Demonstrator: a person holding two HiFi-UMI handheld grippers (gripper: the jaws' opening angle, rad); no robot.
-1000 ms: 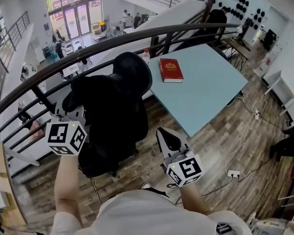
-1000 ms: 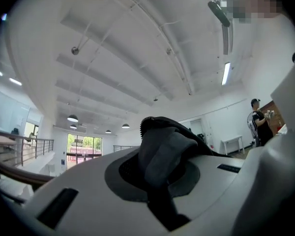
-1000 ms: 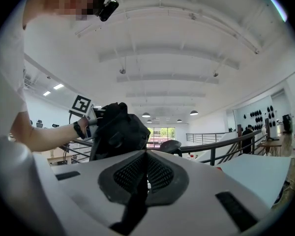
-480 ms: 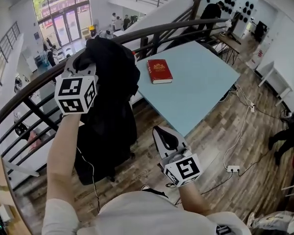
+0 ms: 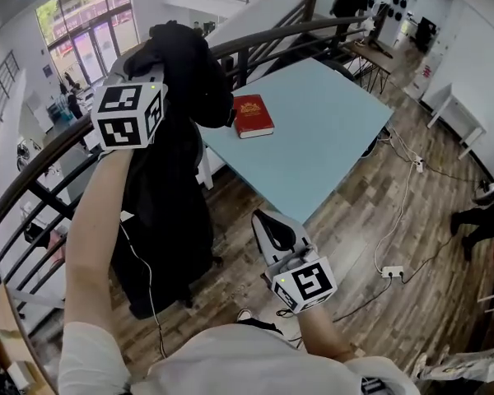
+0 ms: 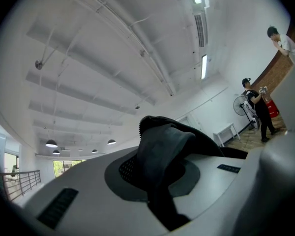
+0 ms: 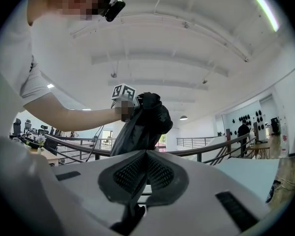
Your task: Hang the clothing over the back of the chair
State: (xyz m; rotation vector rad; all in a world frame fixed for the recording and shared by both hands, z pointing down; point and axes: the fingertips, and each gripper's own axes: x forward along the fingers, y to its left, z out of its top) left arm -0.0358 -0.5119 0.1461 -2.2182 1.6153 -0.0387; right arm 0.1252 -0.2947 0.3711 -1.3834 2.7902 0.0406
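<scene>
Head view: the left tool [image 5: 145, 71] holds the black clothing [image 5: 171, 188] high beside the railing [image 5: 33, 164], which looks like the carrying step.

Left gripper view: the jaws are clamped on its fabric.

Right gripper view: the right tool [image 7: 146, 154] is closed and empty. Next, the clothing needs draping over the chair back, which I cannot clearly pick out.

- Left tool [image 6: 157, 181]: pale grey shells, each set with a dark, dimpled oval pad.
- Right tool [image 5: 272, 229]: the same grey shells narrowing to a point, with a black pad inset.
- Each carries a white cube [image 5: 130, 115] printed with black square markers, plus 1 small green light.
- White short-sleeved shirt [image 5: 230, 360].
- Thin dark cable [image 5: 151, 303] beside the left arm.
- Black camera [image 7: 114, 8] on the head.
</scene>
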